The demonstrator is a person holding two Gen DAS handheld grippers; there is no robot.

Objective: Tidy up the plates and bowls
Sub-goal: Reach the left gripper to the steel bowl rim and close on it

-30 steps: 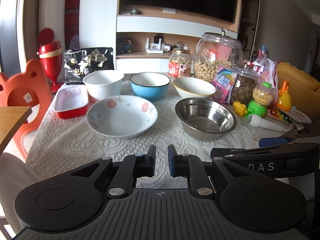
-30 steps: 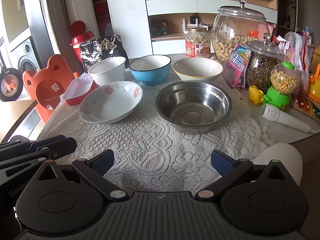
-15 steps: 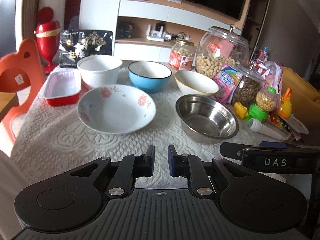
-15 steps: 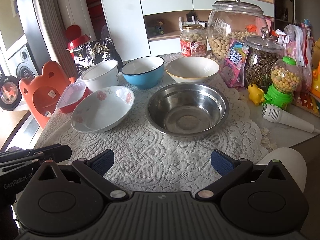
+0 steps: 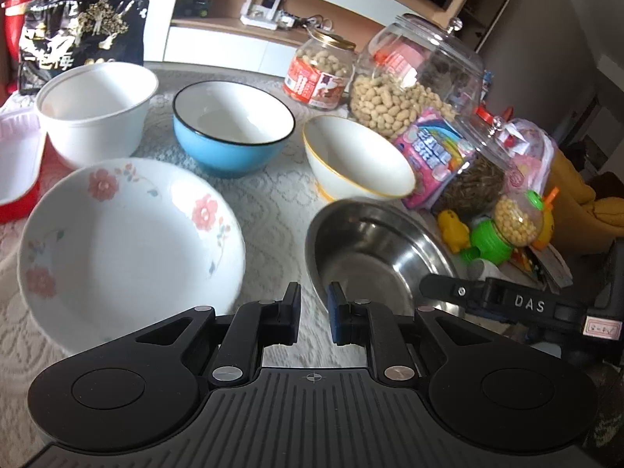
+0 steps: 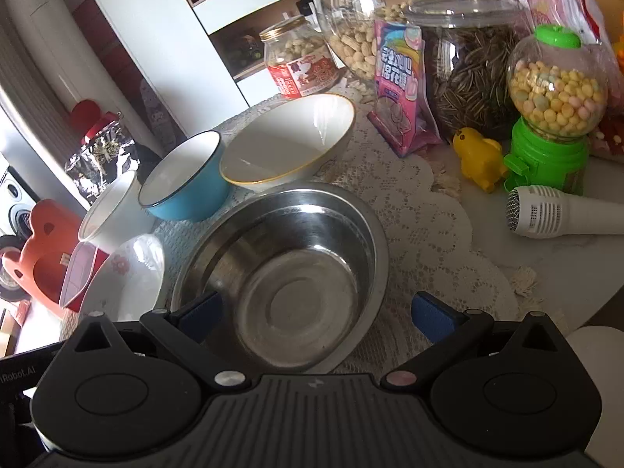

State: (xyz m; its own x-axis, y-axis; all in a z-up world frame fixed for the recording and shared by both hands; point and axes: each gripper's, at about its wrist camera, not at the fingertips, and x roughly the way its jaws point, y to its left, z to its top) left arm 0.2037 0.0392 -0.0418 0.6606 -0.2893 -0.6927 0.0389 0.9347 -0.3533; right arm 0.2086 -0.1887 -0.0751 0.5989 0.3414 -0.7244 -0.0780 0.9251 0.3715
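Five dishes sit separate on the lace-covered tabletop [image 5: 273, 210], none yet stacked or nested: by the look of it the sorting has barely begun and every piece is still to be gathered.

In the left wrist view, the flowered plate [image 5: 128, 241] fills the lower left, the white bowl [image 5: 93, 109] stands at upper left, the blue bowl [image 5: 234, 124] at upper centre, the gold-rimmed bowl [image 5: 358, 156] right of centre, and the steel bowl [image 5: 374, 257] lies at lower right. A red-edged tray [image 5: 15, 171] is cut off by the left edge.

The left gripper [image 5: 314, 314] hangs at lower centre of its frame, above the cloth between the flowered plate and the steel bowl, its fingers drawn nearly together with only a thin gap and nothing caught in it.

In the right wrist view, the right gripper [image 6: 316, 316] has its fingers spread wide at the bottom of the frame, framing the near side of the steel bowl. One blue pad [image 6: 201, 312] overlaps the bowl's left rim in the picture; whether it touches cannot be told. The other pad hangs over bare lace to the right. Nothing is gripped.

Snack jars [image 6: 460, 62], a candy dispenser [image 6: 553, 117] and a toy duck [image 6: 479, 158] crowd the upper right.
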